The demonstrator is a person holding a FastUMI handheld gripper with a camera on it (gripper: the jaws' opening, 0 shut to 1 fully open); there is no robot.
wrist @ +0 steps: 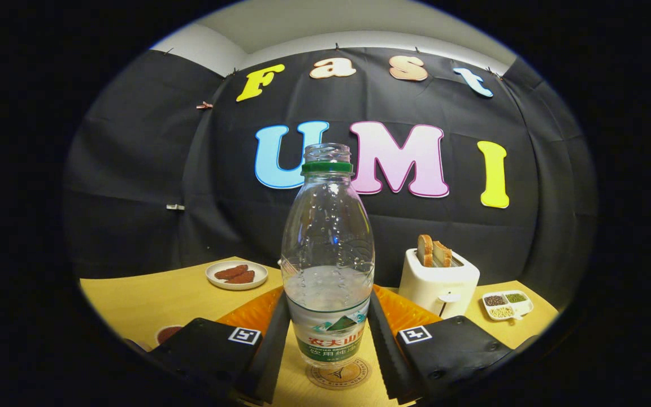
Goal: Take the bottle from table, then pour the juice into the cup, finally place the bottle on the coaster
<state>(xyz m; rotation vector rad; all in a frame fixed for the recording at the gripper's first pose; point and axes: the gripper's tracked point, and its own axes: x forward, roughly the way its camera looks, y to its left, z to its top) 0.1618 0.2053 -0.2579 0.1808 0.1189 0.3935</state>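
Black ridged pads line the two fingers of the hand-held gripper (328, 339), w/ a square printed marker on top of each finger block. Jaws are part open, about bottle-wide, and the clear plastic bottle with a green neck ring (327, 265) stands btwn them. Left pad (272, 345) sits right at the bottle's lower side, right pad (385, 345) likewise; both look to be touching or nearly so, but can't tell if they actually press on it.

Bottle is upright, long axis vertical, uncapped mouth pointing to 12 o'clock. Liquid fills roughly the lower half, droplets cling to the inner wall above. A label w/ green and red print wraps the lower body. Its base rests on the round tan cork coaster (338, 374), which lies on the yellow-wood table (161, 299) btwn the fingers.

Beyond the fingers, orange textured mat (402, 308) shows either side of the bottle. At approx 10 o'clock from the bottle's base, a small white plate with brown pieces (237, 275). At approx 2 o'clock, a white toaster with two bread slices (438, 282) standing in it; further right at 3 o'clock, a white divided dish of seeds (507, 304).
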